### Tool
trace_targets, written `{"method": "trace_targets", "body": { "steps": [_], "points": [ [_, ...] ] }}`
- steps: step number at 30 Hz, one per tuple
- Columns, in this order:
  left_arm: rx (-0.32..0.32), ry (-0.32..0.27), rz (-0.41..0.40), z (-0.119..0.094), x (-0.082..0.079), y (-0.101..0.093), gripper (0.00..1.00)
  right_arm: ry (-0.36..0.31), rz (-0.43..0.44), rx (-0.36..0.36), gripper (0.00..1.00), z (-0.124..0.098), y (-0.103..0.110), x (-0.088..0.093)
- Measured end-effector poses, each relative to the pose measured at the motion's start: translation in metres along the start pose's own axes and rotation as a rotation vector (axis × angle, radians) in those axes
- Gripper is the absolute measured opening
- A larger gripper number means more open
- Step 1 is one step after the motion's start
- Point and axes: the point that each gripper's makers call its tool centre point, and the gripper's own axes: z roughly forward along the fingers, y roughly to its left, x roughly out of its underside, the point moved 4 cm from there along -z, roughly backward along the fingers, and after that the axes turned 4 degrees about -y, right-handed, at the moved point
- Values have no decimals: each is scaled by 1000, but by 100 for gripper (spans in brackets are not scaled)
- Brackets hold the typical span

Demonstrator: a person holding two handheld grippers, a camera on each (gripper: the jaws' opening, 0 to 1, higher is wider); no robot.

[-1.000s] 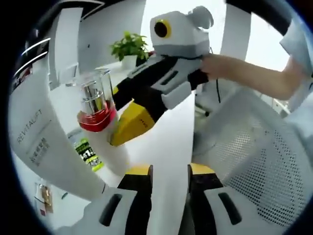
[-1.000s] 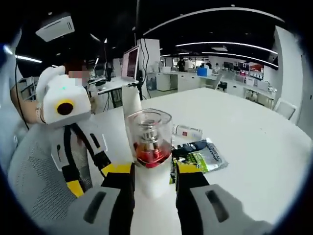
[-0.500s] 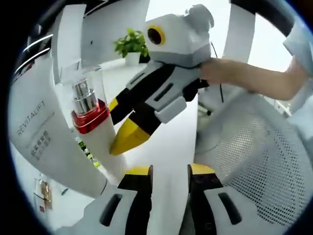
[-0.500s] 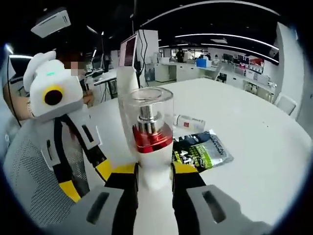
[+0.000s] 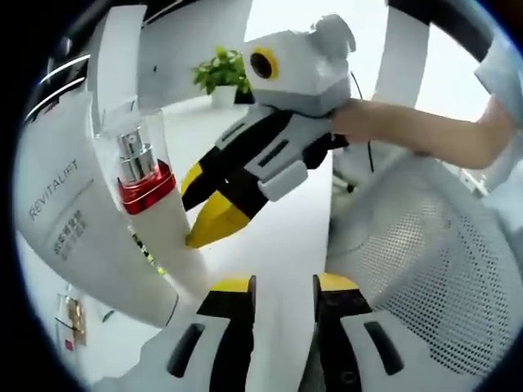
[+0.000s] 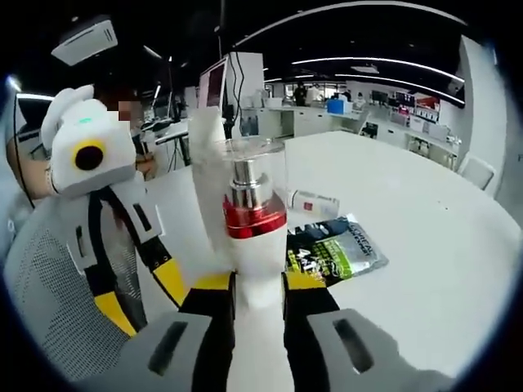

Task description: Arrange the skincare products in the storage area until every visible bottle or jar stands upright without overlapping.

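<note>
My right gripper is shut on the lower body of a white pump bottle with a red collar and a clear cap, held upright just above the white table. In the left gripper view that same bottle leans against a large white "REVITALIFT" tube, with the right gripper coming in from the upper right. My left gripper is open and holds nothing. It sits to the right of the tube. The tube rises right behind the bottle. A small clear bottle lies on its side farther back.
A green and black sachet lies flat to the right of the held bottle. A white mesh chair is close on the right of the left gripper. The left gripper hangs over the chair. A potted plant stands at the back.
The right gripper has carried the pump bottle closer to the big tube and set it more upright. Its jaws have drawn tighter on the bottle. The left gripper has hardly moved.
</note>
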Motion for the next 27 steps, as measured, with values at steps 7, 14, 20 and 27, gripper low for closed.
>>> {"method": "trace_targets", "body": {
  "steps": [7,14,20,27],
  "points": [
    [-54,-8,-30,-11,1,12,24,-52,34,41,26,-13,-10,-11],
    [-91,-13,-64,-18,4,19,24,-191,0,-45,44,-14,-1,-48],
    [-84,-9,-64,-17,5,17,24,-194,-62,-191,38,2,-6,-53],
    [-86,-22,-83,-19,4,20,24,-184,-91,-326,29,18,-11,-48]
  ]
}}
